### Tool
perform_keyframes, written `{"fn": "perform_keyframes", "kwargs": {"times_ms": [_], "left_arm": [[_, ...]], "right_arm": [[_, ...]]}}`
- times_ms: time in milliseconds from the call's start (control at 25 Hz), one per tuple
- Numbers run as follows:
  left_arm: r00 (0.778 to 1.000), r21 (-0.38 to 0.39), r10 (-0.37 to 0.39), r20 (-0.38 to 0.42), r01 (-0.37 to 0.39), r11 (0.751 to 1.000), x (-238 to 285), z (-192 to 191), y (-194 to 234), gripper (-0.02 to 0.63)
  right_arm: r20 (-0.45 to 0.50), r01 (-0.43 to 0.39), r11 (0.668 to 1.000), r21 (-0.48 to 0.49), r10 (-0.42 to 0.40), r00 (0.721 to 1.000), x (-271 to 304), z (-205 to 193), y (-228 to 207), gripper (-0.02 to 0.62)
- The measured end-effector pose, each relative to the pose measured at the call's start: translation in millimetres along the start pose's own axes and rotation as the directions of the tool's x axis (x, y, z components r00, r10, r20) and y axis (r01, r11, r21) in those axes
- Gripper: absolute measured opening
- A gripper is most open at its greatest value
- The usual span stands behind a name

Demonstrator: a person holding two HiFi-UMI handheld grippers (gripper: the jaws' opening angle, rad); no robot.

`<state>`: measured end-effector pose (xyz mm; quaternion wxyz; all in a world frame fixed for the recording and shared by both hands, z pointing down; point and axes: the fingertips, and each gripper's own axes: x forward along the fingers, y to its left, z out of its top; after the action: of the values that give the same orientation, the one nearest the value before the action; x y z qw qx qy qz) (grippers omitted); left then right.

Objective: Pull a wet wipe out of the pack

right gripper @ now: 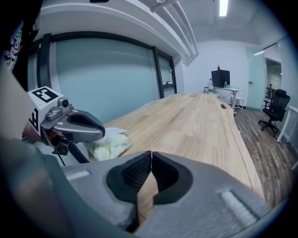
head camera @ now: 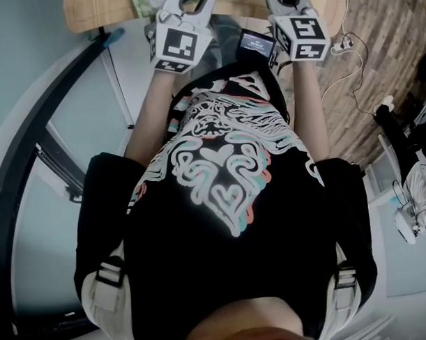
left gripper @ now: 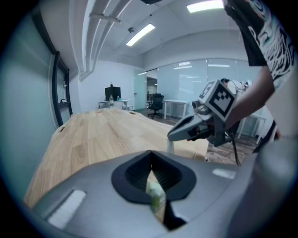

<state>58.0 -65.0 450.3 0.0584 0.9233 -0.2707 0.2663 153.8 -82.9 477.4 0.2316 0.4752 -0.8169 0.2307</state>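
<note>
While lying flat at nine o'clock in the right gripper view, looks untouched: pale green wet wipe pack on the wooden table, just beside the tip of the left gripper. Also glimpsed as a green sliver behind that tool's pressed-together jaws, pinching nothing. Likewise squeezed closed and empty, right gripper, at three o'clock of its partner. Could slide or lift whole if tugged without being pinned, being light and soft. Could also give up several wipes at once, or tear one, from too deep a bite. No brand or label readable on the pack. Only black-and-white square markers on the cubes, plus a small screen with illegible print.
</note>
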Motion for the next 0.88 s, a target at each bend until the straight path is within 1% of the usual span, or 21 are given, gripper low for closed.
{"fn": "perform_keyframes", "kwargs": {"times_ms": [120, 320, 520, 640, 800, 840, 880], "left_arm": [[1.000, -0.006, 0.005, 0.002, -0.005, 1.000, 0.1, -0.8, 1.1, -0.009], [1.000, -0.014, 0.010, 0.003, -0.010, 1.000, 0.8, -0.7, 1.0, -0.009], [1.000, -0.019, 0.018, 0.005, -0.018, 1.000, -2.1, 0.3, 2.2, -0.009], [1.000, -0.021, 0.023, 0.010, -0.023, 1.000, -4.2, 3.0, 1.8, -0.009], [0.999, -0.025, 0.032, 0.026, -0.031, 0.999, -7.2, 6.2, 6.3, -0.009], [0.999, -0.025, 0.035, 0.029, -0.034, 0.999, -8.7, 7.4, 7.4, -0.009], [0.999, -0.024, 0.039, 0.033, -0.038, 0.999, -10.3, 9.3, 8.2, -0.009]], "right_arm": [[-0.006, 0.023, 1.000, -0.009, -0.023, 1.000, 1.9, -2.5, -2.5, 0.006], [-0.007, 0.035, 0.999, 0.006, -0.035, 0.999, 2.0, -5.8, -5.5, 0.073], [-0.003, 0.042, 0.999, 0.013, -0.042, 0.999, -0.7, -4.5, -6.0, 0.074], [0.024, 0.072, 0.997, 0.006, -0.072, 0.997, -7.7, 0.3, -8.8, 0.074], [0.069, 0.090, 0.996, -0.028, -0.088, 0.994, -12.7, 10.5, -7.0, 0.060], [0.083, 0.095, 0.995, -0.038, -0.091, 0.992, -14.9, 14.1, -6.1, 0.014], [0.097, 0.102, 0.994, -0.048, -0.097, 0.991, -17.9, 17.9, -5.8, 0.001]]}}
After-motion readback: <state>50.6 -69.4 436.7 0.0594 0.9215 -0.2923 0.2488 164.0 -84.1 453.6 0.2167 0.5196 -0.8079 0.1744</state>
